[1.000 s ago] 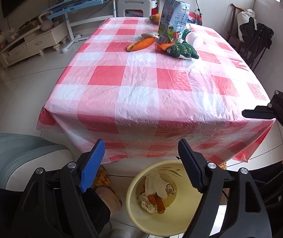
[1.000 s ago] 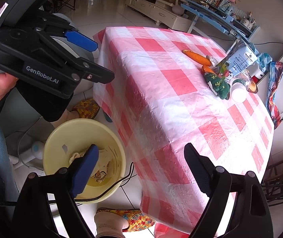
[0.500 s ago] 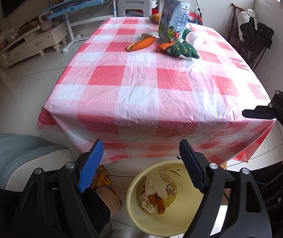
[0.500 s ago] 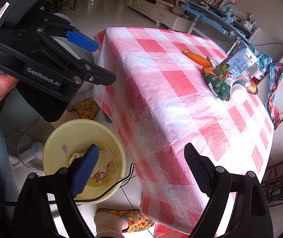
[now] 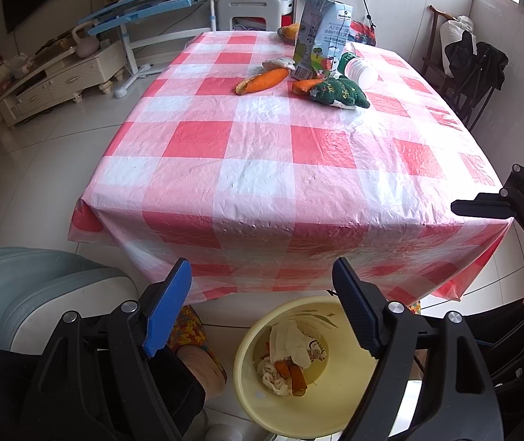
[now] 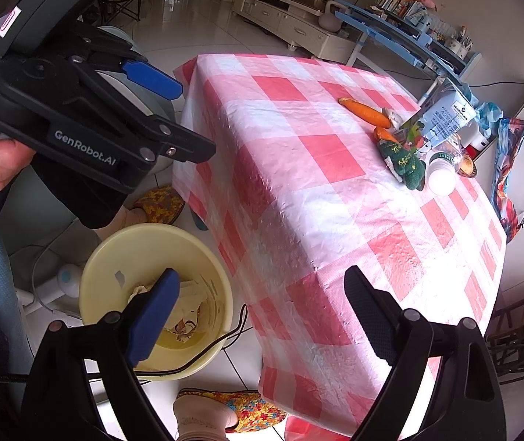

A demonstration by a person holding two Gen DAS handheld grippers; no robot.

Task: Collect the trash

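A yellow trash bin (image 5: 247, 378) stands on the floor below the table's near edge, holding crumpled tissue and orange peel. It also shows in the right wrist view (image 6: 122, 253). My left gripper (image 5: 262, 305) is open and empty above the bin. My right gripper (image 6: 262, 316) is open and empty beside the table's corner. On the far part of the red-checked table (image 5: 262, 169) lie a carrot (image 5: 262, 81), a green cloth item (image 5: 339, 92), a milk carton (image 5: 320, 36) and a white bottle (image 5: 361, 71).
A grey padded seat (image 5: 22, 286) is at the left. A person's slippered feet (image 6: 225, 411) stand by the bin. A black cable (image 6: 225, 338) hangs over the bin's rim. A dark chair (image 5: 475, 66) stands at the table's far right.
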